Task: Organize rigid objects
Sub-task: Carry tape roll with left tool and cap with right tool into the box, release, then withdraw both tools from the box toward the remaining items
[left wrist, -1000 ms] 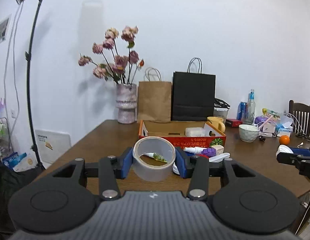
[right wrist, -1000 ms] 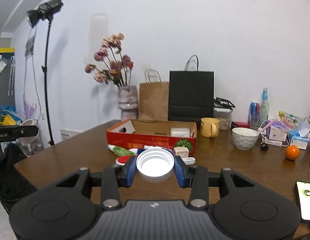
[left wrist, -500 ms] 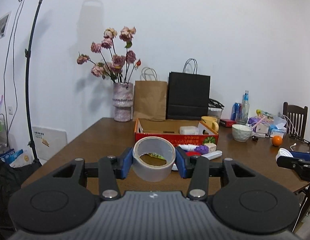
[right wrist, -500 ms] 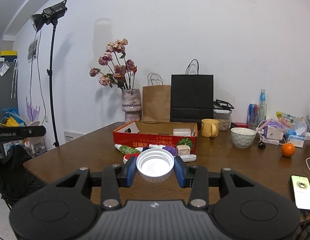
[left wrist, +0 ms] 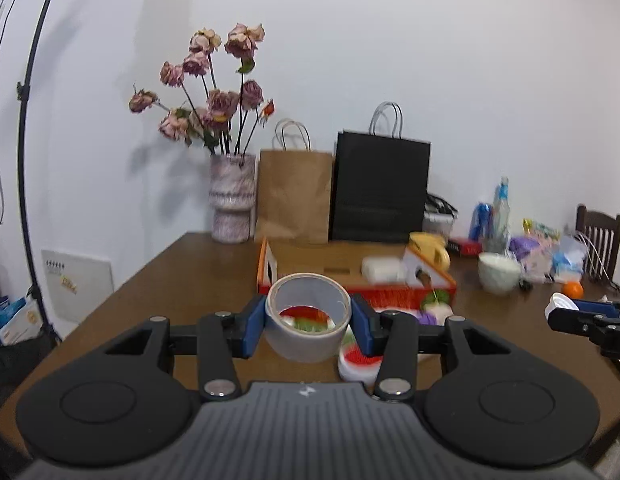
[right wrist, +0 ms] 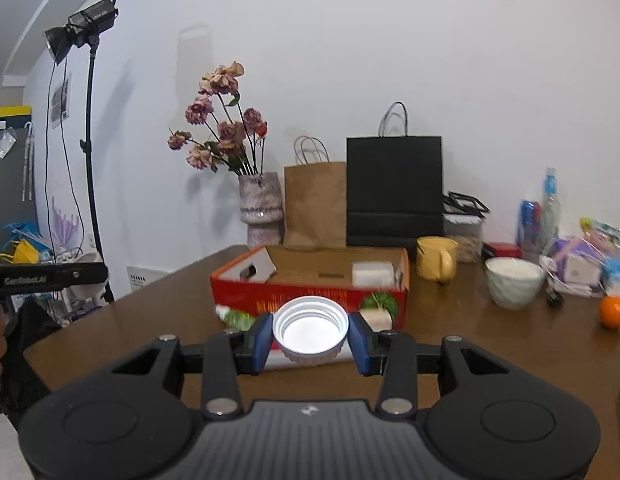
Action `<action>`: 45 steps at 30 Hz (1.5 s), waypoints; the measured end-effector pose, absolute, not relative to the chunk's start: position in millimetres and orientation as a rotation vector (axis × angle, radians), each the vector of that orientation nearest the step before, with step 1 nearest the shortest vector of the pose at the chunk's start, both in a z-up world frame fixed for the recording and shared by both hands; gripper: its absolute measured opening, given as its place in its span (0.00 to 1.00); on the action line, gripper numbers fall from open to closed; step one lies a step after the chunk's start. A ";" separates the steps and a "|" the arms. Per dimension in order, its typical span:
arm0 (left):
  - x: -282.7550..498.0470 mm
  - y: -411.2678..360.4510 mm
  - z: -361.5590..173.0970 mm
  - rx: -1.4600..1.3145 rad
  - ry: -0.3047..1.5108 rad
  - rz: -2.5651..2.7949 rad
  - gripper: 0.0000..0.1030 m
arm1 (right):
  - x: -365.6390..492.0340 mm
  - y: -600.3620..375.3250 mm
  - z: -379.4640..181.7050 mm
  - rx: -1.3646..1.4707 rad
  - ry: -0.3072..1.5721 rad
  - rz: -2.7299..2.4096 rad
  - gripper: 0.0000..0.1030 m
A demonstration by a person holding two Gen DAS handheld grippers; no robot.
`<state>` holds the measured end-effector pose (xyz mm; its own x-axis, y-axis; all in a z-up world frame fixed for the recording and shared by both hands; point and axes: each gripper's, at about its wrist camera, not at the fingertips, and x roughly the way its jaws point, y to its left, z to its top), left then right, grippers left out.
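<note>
The roll of tape (left wrist: 308, 318) sits clamped between the blue pads of the left tool (left wrist: 309, 322), held across its outer wall and carried above the near edge of the tabletop (left wrist: 182, 268), with its open core facing the camera. It looks light and stiff, a cardboard-cored ring that should take a firm squeeze across its width without buckling, though its smooth outer wrap could slip if the grip loosens. The white lid (right wrist: 310, 330) is pinched the same way in the right tool (right wrist: 310, 334), hollow side toward the camera; it seems a thin, hard plastic piece, very light, best held by its ribbed rim as it is now. Just beyond both lies the red cardboard box (right wrist: 310, 294), open at the top with a white block (right wrist: 372, 273) inside, probably the place for these things. A few small items lie on the tabletop against its front, too blurred to name. Farther off stand a yellow mug (right wrist: 436, 258), a white bowl (right wrist: 514, 282) and an orange (right wrist: 614, 311).
</note>
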<state>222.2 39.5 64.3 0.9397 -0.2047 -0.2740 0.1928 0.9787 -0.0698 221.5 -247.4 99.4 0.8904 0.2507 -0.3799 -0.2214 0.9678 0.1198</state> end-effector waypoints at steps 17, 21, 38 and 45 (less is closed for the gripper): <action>613.0 -32.0 72.2 0.004 0.630 -0.261 0.44 | 607.4 -195.3 77.8 0.045 0.712 0.346 0.38; 676.3 -41.0 28.6 0.046 0.773 -0.207 0.44 | 674.7 -177.5 23.1 0.002 0.852 0.317 0.38; 720.5 -61.4 -18.5 0.156 0.779 -0.160 0.81 | 722.4 -168.0 -50.5 -0.037 0.942 0.315 0.64; 719.3 -59.5 -11.7 0.134 0.795 -0.150 0.89 | 717.9 -169.2 -42.0 -0.041 0.934 0.305 0.66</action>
